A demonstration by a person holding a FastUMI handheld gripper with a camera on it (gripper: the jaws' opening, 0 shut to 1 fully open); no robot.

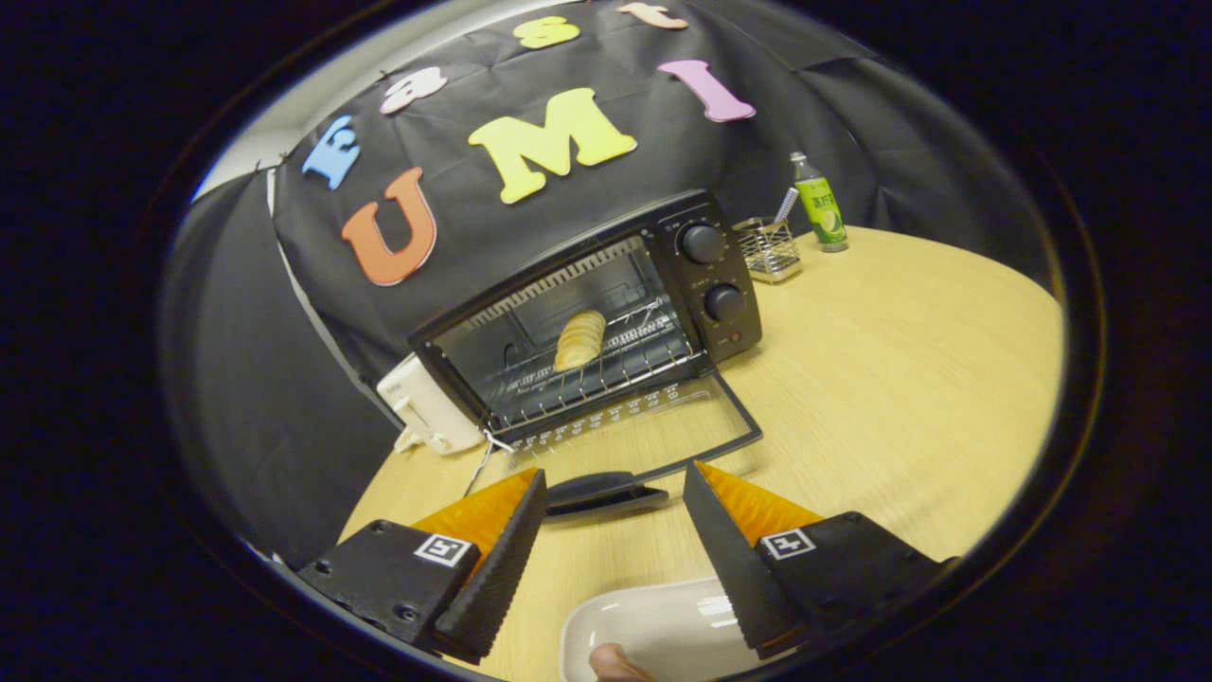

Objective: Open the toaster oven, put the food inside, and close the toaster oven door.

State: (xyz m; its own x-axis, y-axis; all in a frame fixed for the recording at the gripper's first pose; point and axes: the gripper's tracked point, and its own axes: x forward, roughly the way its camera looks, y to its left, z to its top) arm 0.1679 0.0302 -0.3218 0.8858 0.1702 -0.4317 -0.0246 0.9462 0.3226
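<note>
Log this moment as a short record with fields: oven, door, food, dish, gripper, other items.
oven: toaster oven on the wooden table, two knobs on its panel
door: door open, lying flat toward the gripper, handle just ahead of the jaws
food: bread on the rack inside the oven
dish: white dish below the jaws, no food seen in it
gripper: gripper open, jaws apart, holding nothing
other items: green bottle and wire holder beyond the oven; white appliance beside it
</note>
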